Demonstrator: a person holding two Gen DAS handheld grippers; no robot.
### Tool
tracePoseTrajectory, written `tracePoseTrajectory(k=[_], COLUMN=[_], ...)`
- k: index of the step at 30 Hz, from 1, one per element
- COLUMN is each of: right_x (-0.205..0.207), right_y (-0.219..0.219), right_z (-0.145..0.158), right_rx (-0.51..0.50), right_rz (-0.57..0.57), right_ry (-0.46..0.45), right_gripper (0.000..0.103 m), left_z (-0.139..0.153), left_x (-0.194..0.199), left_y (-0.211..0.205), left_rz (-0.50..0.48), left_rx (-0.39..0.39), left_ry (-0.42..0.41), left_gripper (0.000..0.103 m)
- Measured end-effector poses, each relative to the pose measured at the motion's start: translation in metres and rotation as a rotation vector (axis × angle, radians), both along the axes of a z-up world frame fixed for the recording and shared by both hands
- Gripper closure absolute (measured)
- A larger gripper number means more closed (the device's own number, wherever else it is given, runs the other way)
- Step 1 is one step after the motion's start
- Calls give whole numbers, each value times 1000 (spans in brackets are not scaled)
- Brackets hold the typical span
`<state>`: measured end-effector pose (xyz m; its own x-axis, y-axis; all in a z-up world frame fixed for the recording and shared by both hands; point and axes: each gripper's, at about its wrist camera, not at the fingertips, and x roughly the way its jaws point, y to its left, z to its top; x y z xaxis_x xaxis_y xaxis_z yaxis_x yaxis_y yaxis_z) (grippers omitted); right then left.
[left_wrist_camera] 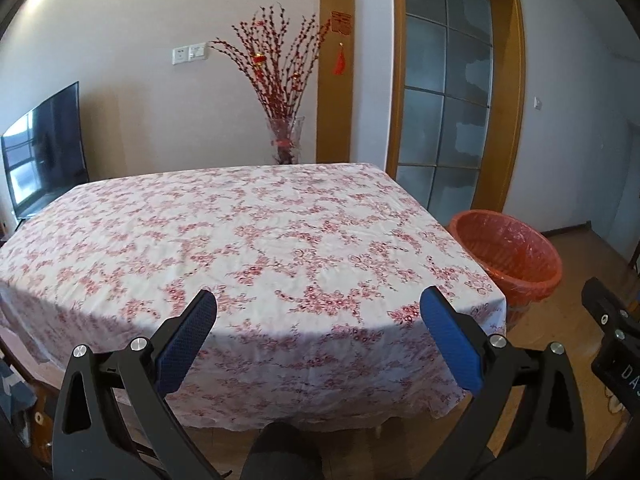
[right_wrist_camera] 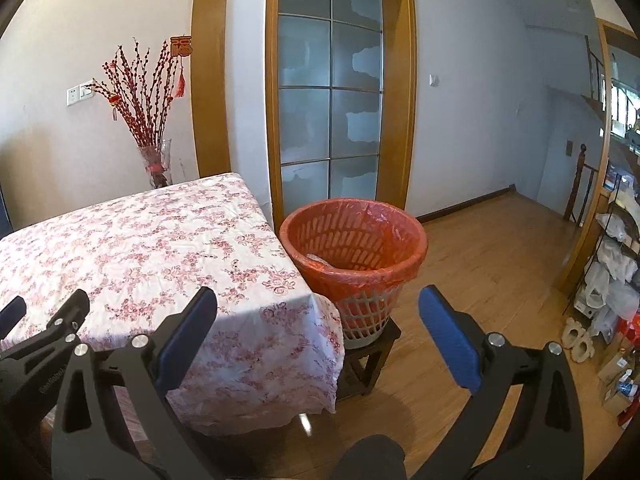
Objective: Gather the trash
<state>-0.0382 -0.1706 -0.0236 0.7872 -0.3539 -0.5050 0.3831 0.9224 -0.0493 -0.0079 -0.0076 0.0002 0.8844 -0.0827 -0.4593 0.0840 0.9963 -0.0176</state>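
You're holding both grippers, left gripper & right gripper, spread wide, empty. Orange-lined plastic lattice bin is sitting right beside the floral-clothed table, w/ something pale inside. No trash showing on it; probably you're finishing.

Basket contents mostly hidden; television cut off.

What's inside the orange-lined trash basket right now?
In the right wrist view, the trash basket wears an orange bag liner, and something pale and crumpled lies low against its left inner wall. The near rim hides the bottom, so any other contents cannot be seen.
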Motion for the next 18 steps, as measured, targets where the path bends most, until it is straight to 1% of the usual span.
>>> tracePoseTrajectory(k=[5, 14, 18], right_x=[-6, -10, -13], right_y=[5, 3, 4], right_z=[-1, -6, -6], right_rx=[-10, -13, -38], right_rz=[1, -28, -51], right_ry=[1, 24, 17], right_gripper=[4, 4, 4], left_z=[2, -5, -5], left_x=[-8, -11, -12], left_y=[3, 5, 7], left_rz=[16, 29, 38], left_rx=[7, 6, 5], left_ry=[-20, 1, 3], left_gripper=[3, 3, 3])
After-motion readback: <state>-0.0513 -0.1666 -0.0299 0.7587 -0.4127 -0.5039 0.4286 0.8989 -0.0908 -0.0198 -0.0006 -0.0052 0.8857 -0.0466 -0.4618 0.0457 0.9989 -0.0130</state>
